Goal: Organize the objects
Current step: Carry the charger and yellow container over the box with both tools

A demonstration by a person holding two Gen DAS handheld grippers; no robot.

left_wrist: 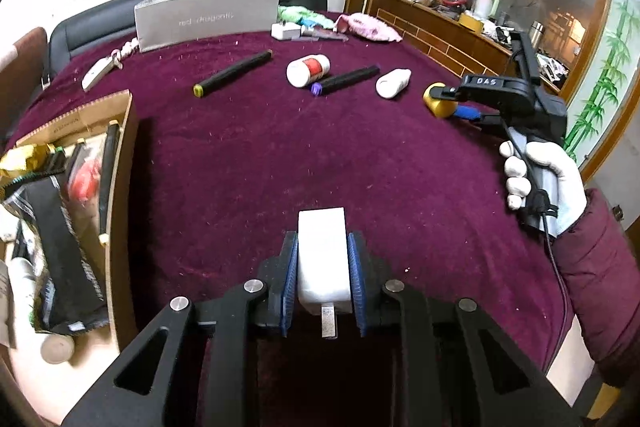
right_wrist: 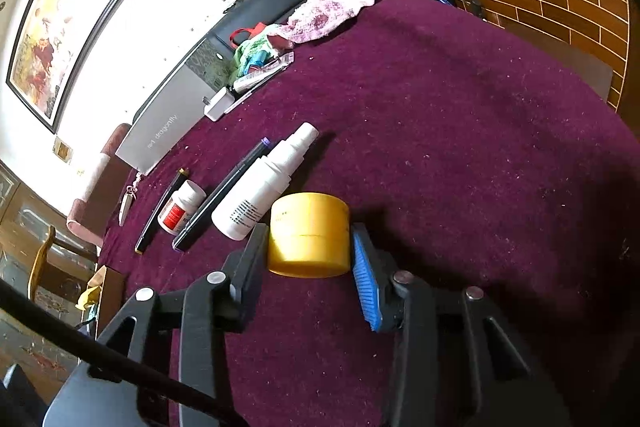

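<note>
My left gripper (left_wrist: 322, 251) is shut on a white charger plug (left_wrist: 323, 255) and holds it over the purple cloth, right of the cardboard box (left_wrist: 120, 155). My right gripper (right_wrist: 310, 239) has its fingers closed around a yellow jar (right_wrist: 308, 233) that rests on the cloth; it also shows in the left wrist view (left_wrist: 438, 99). On the cloth lie a white spray bottle (right_wrist: 264, 183), a white pill bottle with a red label (right_wrist: 180, 209), a black pen with a purple end (left_wrist: 346, 79) and a black pen with a yellow end (left_wrist: 232, 73).
The cardboard box at the left holds several packets and pens. A grey box (left_wrist: 208, 15), a white adapter (left_wrist: 285, 30), a pink cloth (left_wrist: 368, 27) and a green cloth (left_wrist: 298, 13) lie at the back. A wooden cabinet (left_wrist: 448, 35) stands at the right.
</note>
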